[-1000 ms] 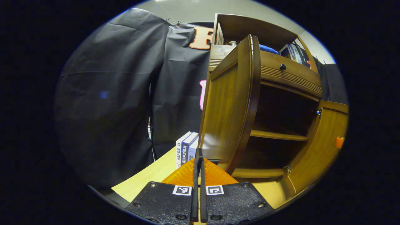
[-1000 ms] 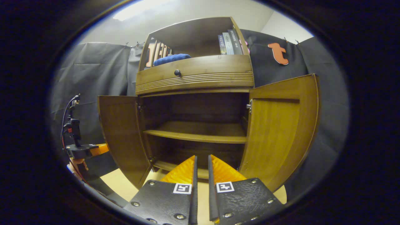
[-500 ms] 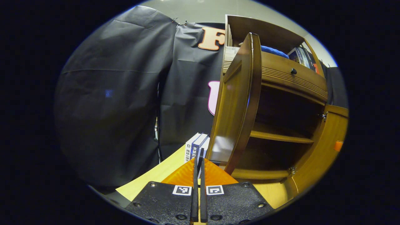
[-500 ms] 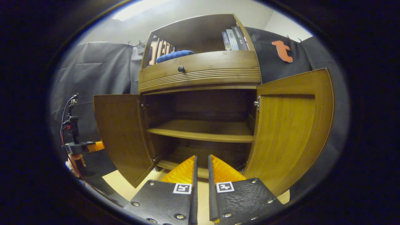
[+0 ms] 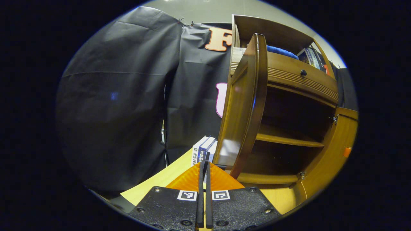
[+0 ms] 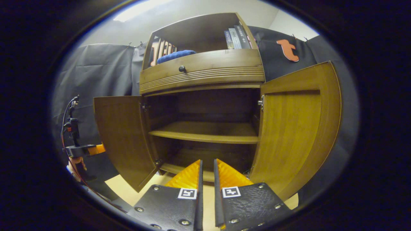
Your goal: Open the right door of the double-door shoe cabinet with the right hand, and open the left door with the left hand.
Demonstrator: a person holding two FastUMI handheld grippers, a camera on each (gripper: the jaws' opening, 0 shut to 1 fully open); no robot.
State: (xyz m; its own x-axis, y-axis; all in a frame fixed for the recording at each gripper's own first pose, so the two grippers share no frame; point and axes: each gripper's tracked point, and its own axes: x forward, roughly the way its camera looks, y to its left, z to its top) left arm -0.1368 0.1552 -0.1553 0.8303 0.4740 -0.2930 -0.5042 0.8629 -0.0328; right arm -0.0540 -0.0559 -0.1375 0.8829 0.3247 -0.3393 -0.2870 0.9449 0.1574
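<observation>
Black cloth hangs behind a pale wooden table (image 5: 154, 183) that carries the shoe cabinet (image 6: 202, 69). In the right gripper view the cabinet stands straight ahead of the right tongs (image 6: 207, 192), both doors swung wide and the inner shelf (image 6: 205, 136) bare. The right door (image 6: 295, 128) hangs open ahead and to the right of these tongs, the left door (image 6: 123, 138) ahead and to the left. The right tongs stand a little apart with nothing between them, touching no part of the cabinet.

In the left gripper view the left tongs (image 5: 203, 192) are pressed together and empty; the left door (image 5: 245, 106) rises just ahead and slightly to their right, seen almost edge-on. A few upright books (image 5: 202, 150) stand on the table just beyond the tong tips, behind that door. The left tongs and the hand holding them also show far off to the left in the right gripper view (image 6: 80, 150).

Over the last second the left door has swung a little further out, and in the right gripper view the right door now looks slightly wider too; since half a second ago little has shifted. Judging by this, both doors are open as asked and the task looks essentially finished, with only a withdrawal of the tongs left.
</observation>
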